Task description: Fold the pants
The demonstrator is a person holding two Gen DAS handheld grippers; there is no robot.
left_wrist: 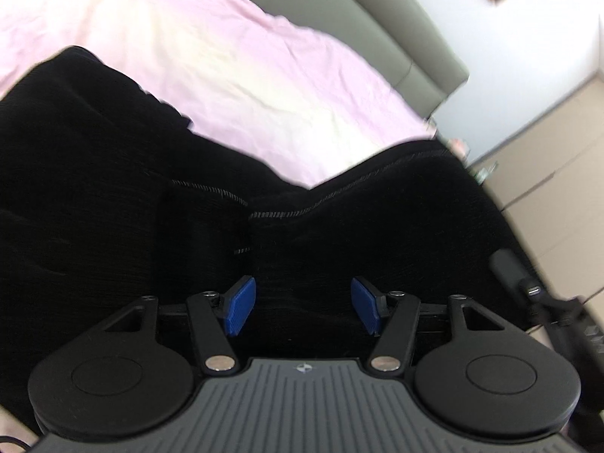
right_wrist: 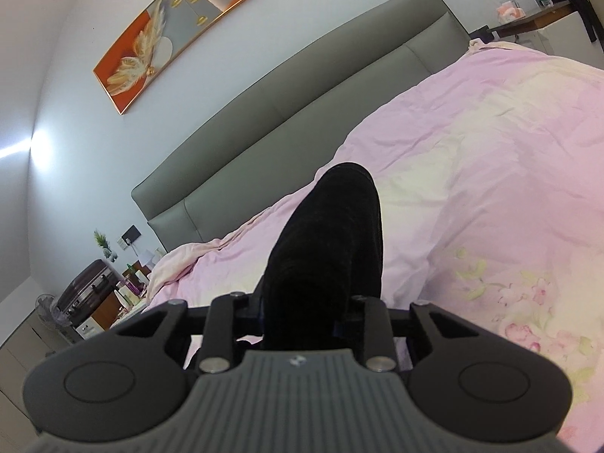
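Black pants [left_wrist: 113, 188] lie spread on the pink bed cover [left_wrist: 226, 64], stitched hems showing near the middle of the left wrist view. My left gripper [left_wrist: 304, 307] is over the pants with its blue pads [left_wrist: 239, 307] wide apart; black cloth lies between and under them. In the right wrist view a bunched fold of the black pants [right_wrist: 328, 245] stands up between the fingers of my right gripper [right_wrist: 302, 315], which is closed on it and holds it above the pink bed cover [right_wrist: 472, 173]. The right pads are hidden by the cloth.
A grey padded headboard [right_wrist: 287, 102] runs along the far side of the bed. A picture [right_wrist: 181, 26] hangs on the wall above. A bedside stand with a suitcase [right_wrist: 87, 287] and bottles is at the left. A dark shelf [right_wrist: 536, 19] is at the far right.
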